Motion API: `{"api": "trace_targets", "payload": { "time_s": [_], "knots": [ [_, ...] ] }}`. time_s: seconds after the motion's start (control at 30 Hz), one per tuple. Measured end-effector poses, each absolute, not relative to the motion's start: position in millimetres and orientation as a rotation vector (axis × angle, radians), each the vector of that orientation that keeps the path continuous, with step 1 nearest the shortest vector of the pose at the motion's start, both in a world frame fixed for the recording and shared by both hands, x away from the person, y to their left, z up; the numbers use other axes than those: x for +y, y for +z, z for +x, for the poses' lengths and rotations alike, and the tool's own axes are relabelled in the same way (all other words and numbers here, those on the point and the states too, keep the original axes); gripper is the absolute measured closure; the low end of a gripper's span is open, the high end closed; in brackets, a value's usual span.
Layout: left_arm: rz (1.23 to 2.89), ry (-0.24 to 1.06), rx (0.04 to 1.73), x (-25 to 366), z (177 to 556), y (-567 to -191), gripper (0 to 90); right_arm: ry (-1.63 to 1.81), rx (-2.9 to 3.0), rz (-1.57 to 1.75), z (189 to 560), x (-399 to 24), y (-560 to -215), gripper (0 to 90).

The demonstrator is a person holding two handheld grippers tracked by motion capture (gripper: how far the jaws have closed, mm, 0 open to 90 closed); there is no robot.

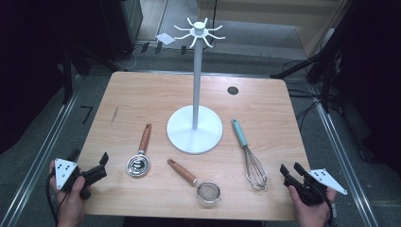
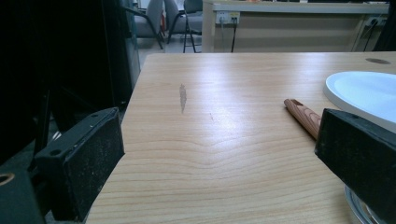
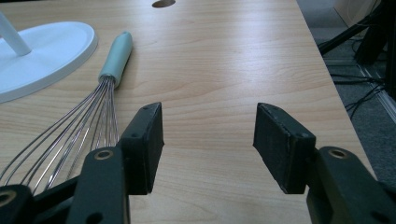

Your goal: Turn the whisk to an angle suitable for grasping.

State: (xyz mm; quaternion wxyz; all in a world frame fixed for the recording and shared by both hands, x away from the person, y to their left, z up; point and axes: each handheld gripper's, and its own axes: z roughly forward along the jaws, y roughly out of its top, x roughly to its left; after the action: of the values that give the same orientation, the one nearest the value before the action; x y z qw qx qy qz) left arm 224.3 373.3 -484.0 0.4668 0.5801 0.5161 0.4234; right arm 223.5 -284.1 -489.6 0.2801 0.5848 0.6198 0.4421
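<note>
Left gripper (image 1: 90,166) at the near left corner of the wooden table (image 1: 142,90), jaws spread wide and holding nothing, seen in the left gripper view (image 2: 219,154) with only bare wood between the pads. Right gripper (image 1: 292,171) at the near right corner, jaws likewise released and parted over empty tabletop, seen from its own camera (image 3: 209,140) just beside the wire loops of the whisk (image 3: 88,112). Both held in a person's hands, left hand (image 1: 71,201) and right hand (image 1: 312,210), rising from the bottom edge of the high view. Nearest the left gripper, a metal measuring scoop with a wooden handle (image 1: 139,153), its handle tip visible close to the right jaw in the left gripper view (image 2: 303,114). Nearest the right gripper, the whisk with a pale teal handle (image 1: 248,151), lying flat, wires toward the near edge. Between the two, a small mesh strainer with a wooden handle (image 1: 196,182) near the front edge. Behind these, at the table's centre, a white utensil stand (image 1: 195,127) upright on a round base, hooks at the top bare.
</note>
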Motion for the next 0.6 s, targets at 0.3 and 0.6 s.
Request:
{"api": "trace_targets", "payload": {
  "time_s": [0.3,0.6],
  "knots": [
    [1.421,1.04,1.263,373.3,223.8,-484.1,1.4,1.239,1.856,1.603,237.9,-276.0,-460.9,53.9],
    [1.425,1.051,1.259,371.8,223.6,-484.3,1.4,1.208,1.988,1.707,264.6,-259.5,-441.5,57.4]
  ]
}}
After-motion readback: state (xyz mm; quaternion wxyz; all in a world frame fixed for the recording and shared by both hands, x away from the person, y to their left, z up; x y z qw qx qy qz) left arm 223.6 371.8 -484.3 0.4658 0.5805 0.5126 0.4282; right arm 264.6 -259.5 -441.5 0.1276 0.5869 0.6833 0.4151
